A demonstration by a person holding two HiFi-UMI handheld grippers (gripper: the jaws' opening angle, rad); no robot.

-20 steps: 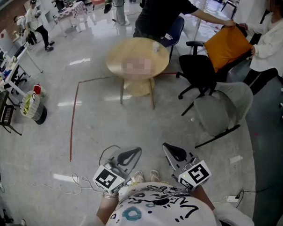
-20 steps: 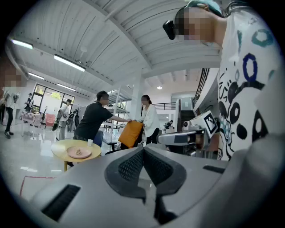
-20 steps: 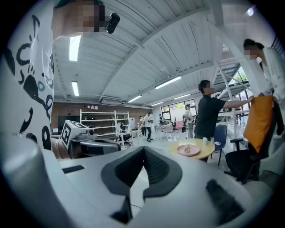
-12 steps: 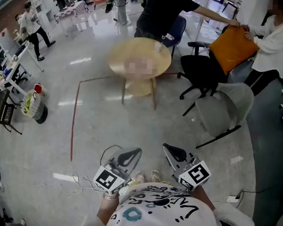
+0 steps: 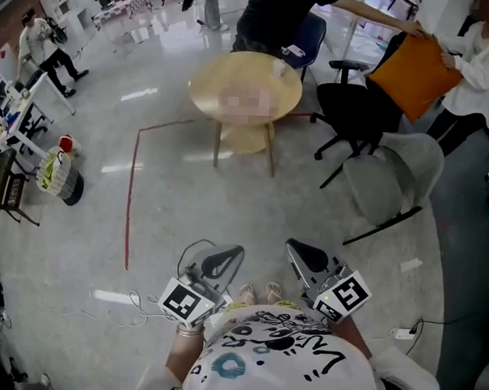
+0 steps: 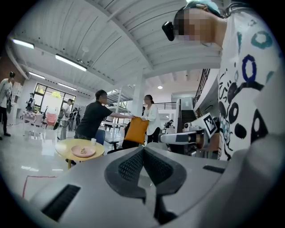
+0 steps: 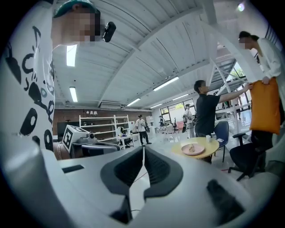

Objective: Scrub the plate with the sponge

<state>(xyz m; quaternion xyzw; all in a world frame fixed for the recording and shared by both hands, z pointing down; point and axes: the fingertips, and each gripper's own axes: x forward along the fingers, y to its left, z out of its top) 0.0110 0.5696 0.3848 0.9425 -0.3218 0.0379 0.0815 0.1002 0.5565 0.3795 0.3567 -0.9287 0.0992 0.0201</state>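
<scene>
A pink plate [image 6: 83, 152] [image 7: 193, 149] lies on a round wooden table [image 5: 209, 87], a few steps ahead of me on the floor. A small tan thing sits on the plate; whether it is the sponge I cannot tell. In the head view a blurred patch covers the plate. My left gripper [image 5: 235, 251] [image 6: 143, 149] and right gripper [image 5: 292, 246] [image 7: 143, 148] are held close to my body, pointing toward the table. Both are shut, pads together, with nothing between them. Each gripper shows in the other's view.
A person in black [image 5: 277, 14] stands behind the table, and a second person holds an orange cushion [image 5: 416, 72]. A black office chair [image 5: 357, 122] and a grey chair [image 5: 391, 176] stand to the right. Red tape [image 5: 131, 193] marks the floor; a cable [image 5: 102, 309] lies near my feet.
The table has shifted slightly up in the head view, and the orange cushion has moved right. Both grippers stay shut and near my body.
</scene>
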